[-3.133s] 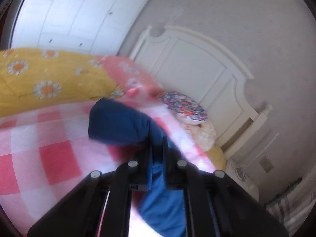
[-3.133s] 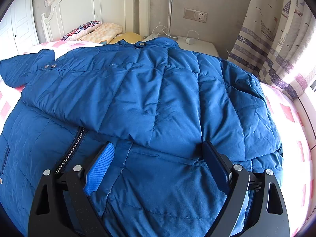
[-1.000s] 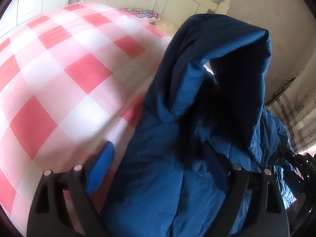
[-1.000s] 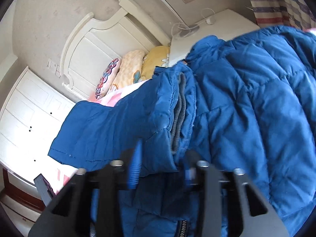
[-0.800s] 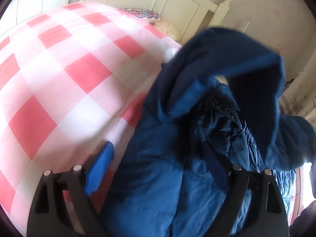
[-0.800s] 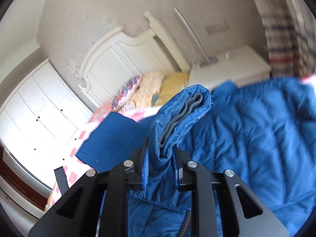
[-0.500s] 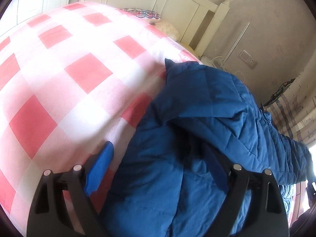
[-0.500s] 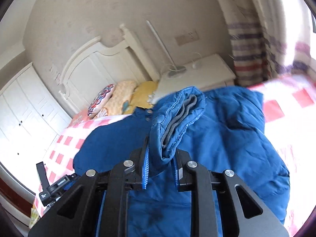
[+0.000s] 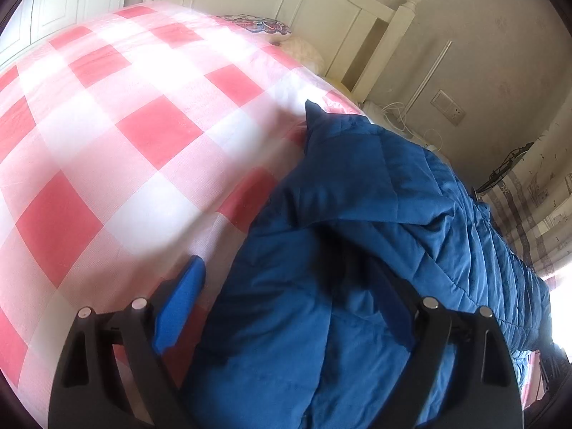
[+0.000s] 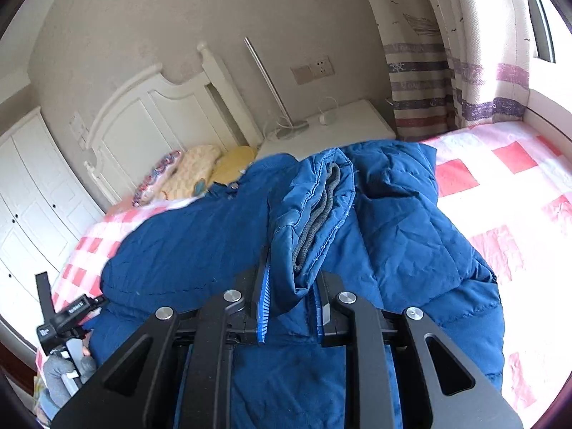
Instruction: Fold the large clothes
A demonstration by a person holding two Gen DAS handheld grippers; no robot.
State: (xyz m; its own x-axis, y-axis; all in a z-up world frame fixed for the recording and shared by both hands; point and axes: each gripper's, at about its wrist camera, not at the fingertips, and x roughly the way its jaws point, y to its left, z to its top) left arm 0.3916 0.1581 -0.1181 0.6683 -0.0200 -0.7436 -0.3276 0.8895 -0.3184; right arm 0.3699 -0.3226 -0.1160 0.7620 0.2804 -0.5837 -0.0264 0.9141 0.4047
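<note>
Between the right gripper fingers, a doubled fold of the blue quilted down jacket is being pinched tight, its grey ribbed cuff lining standing up just past the fingertips. The left gripper is hovering with its fingers spread wide, one blue pad lying over the pink-and-white checked bedspread and the other finger over the jacket's near edge, gripping nothing. The jacket is sprawling ahead of both grippers across the bed, bunched in thick rolls. It is looking soft, puffy and light for its bulk, with a slick shell likely to slide and spring back, so seams, cuffs or hems are offering the surest hold. Beyond it, the white wooden headboard is closing the far end.
</note>
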